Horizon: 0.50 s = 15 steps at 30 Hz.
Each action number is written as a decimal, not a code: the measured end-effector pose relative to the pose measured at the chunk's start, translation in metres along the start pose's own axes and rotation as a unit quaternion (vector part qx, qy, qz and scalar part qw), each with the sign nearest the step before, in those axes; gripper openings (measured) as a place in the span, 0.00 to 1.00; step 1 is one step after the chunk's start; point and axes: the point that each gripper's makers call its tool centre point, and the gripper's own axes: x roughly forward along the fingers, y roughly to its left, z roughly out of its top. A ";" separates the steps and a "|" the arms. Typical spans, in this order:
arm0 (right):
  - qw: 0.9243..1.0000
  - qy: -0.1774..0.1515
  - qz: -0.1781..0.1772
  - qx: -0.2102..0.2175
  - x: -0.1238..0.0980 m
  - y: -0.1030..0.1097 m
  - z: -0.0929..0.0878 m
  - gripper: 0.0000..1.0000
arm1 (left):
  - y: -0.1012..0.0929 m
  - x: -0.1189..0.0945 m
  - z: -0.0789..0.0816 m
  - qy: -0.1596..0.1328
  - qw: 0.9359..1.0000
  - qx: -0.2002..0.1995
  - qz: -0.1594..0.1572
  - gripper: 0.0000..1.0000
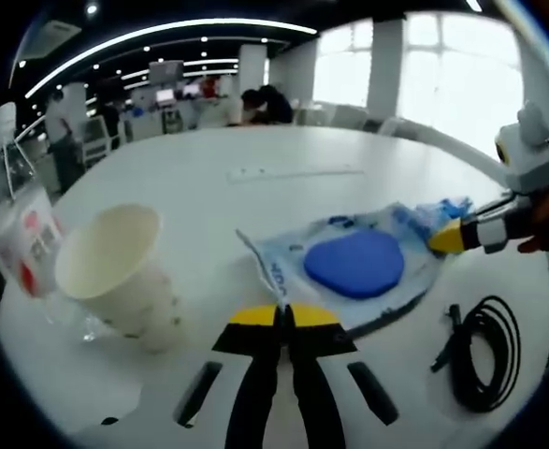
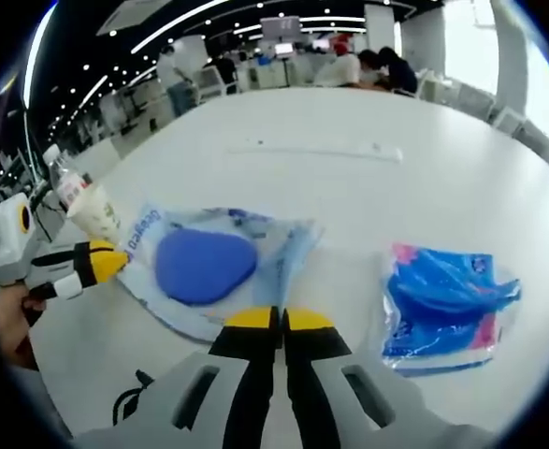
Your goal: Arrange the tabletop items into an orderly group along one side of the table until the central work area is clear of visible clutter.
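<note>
Both tools closed: left tool [image 1: 283, 316] and right tool [image 2: 279, 321] each pinch the clear blue-pad packet [image 1: 353, 267] mid-desk [image 1: 283, 150]. Recommended: slide jointly sideward, avoiding the paper cup [image 1: 124, 271].

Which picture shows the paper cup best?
The left gripper view: the paper cup sits close and big there, tipped so its open mouth shows. In the right gripper view the cup is small and far off beside a bottle.

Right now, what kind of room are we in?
Probably a big open office. There is a wide white table, long strips of ceiling lights, and people sitting at desks far behind, near tall bright windows.
</note>
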 end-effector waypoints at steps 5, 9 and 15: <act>1.000 0.008 -0.010 -0.001 0.003 0.000 -0.004 0.04 | 0.001 0.002 0.000 -0.001 1.000 -0.001 0.006 0.00; 1.000 0.010 -0.011 -0.004 0.005 -0.001 -0.004 0.07 | 0.002 0.002 0.000 -0.002 1.000 0.000 0.009 0.02; 1.000 0.001 -0.019 -0.010 -0.001 0.000 0.001 0.17 | -0.002 -0.003 0.005 -0.006 1.000 0.010 0.004 0.12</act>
